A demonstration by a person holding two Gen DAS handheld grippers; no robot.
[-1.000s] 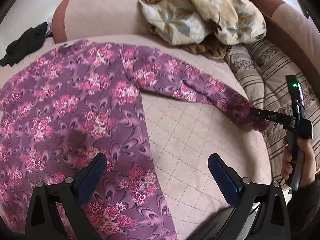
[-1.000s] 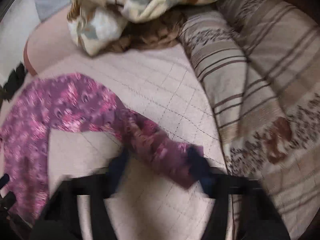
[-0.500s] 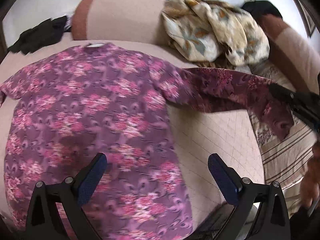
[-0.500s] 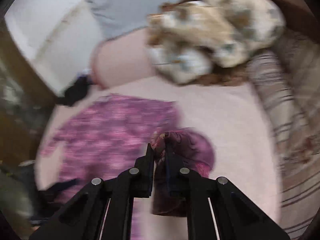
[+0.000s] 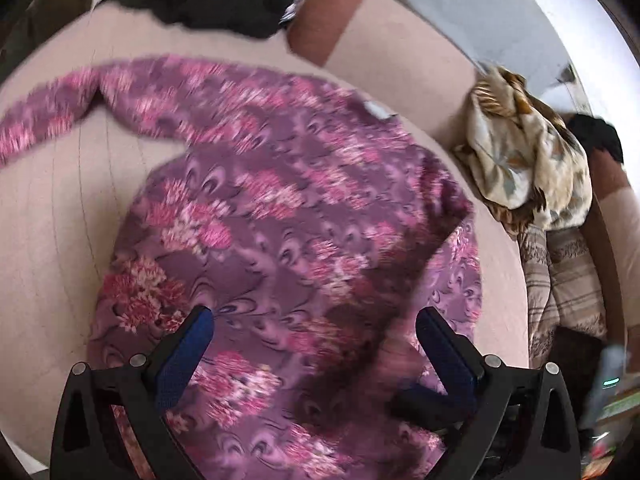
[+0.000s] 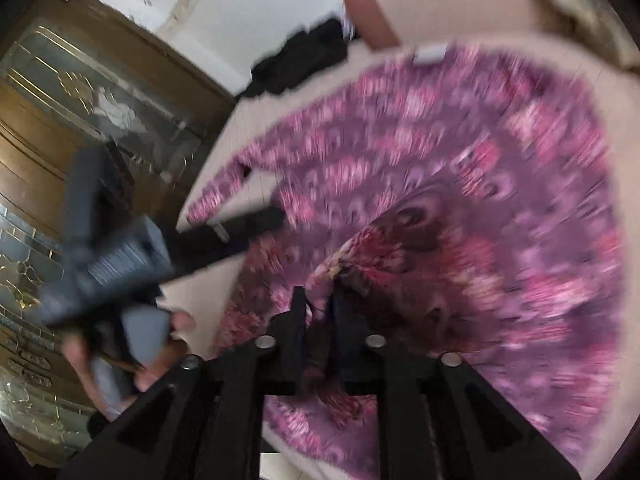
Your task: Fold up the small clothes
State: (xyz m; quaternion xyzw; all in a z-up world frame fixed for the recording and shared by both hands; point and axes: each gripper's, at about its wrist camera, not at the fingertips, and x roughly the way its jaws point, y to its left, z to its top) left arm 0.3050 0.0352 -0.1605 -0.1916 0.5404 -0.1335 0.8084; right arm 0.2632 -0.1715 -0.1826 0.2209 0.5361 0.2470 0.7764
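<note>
A purple floral long-sleeved top (image 5: 280,216) lies spread on the pink quilted couch seat (image 5: 48,216). My left gripper (image 5: 314,338) is open and empty, hovering over the top's lower body. My right gripper (image 6: 320,300) is shut on the end of the top's right sleeve (image 6: 352,256) and holds it over the body of the top (image 6: 500,184). That sleeve shows folded across the body in the left wrist view (image 5: 404,280). The other sleeve (image 5: 60,108) lies stretched out to the far left. Both views are motion-blurred.
A crumpled beige floral blanket (image 5: 528,160) and a striped cushion (image 5: 568,280) lie at the right. Dark clothes (image 5: 208,4) sit on the couch back. A wooden glass-door cabinet (image 6: 80,120) stands at the left. The left gripper's body (image 6: 116,256) shows in the right wrist view.
My right gripper has carried the sleeve end from out at the right in over the top's body. My left gripper has swung left over the top and stays open.
</note>
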